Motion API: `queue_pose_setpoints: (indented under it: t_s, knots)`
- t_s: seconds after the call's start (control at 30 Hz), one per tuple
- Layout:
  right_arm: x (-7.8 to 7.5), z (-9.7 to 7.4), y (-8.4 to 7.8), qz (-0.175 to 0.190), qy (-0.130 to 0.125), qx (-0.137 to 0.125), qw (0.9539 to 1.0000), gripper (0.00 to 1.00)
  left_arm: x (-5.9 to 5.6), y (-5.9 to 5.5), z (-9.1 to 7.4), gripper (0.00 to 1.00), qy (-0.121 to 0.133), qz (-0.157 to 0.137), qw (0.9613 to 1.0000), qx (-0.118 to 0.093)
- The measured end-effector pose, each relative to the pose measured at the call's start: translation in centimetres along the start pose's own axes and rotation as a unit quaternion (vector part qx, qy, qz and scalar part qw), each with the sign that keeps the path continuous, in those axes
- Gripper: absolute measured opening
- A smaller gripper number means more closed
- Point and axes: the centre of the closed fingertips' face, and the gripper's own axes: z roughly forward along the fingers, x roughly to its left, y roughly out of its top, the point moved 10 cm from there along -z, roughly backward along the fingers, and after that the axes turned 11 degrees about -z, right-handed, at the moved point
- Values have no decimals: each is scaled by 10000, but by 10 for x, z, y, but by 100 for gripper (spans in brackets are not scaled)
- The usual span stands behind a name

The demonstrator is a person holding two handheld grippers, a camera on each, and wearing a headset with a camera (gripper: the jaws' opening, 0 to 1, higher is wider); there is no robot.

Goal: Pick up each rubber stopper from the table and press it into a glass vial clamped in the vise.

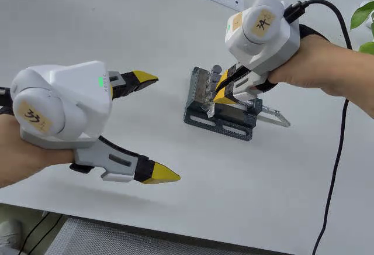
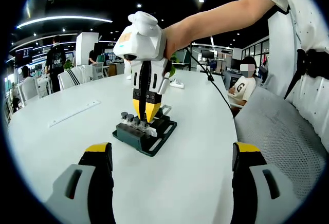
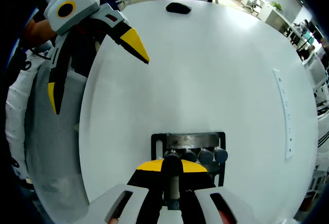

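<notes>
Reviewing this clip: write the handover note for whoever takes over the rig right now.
Left gripper: open, empty, hovering to one side of the vise.
Right gripper: tips down, shut on the end stopper of the row clamped in the vise.
Done: three other stoppers sit on their vials.
Left: probably seat this last one fully, release, then check all four.

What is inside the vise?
A row of stoppered glass vials shows in the vise. The right gripper, shut on a rubber stopper, covers whatever sits below it.
</notes>
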Motion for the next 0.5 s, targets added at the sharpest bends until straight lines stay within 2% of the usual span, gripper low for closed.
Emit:
queue_pose_setpoints:
  t_s: [0.5]
  knots:
    - [-2,0,8,-222,55,309,9993,5,0,1,0,96,-9,-68,10000,-43]
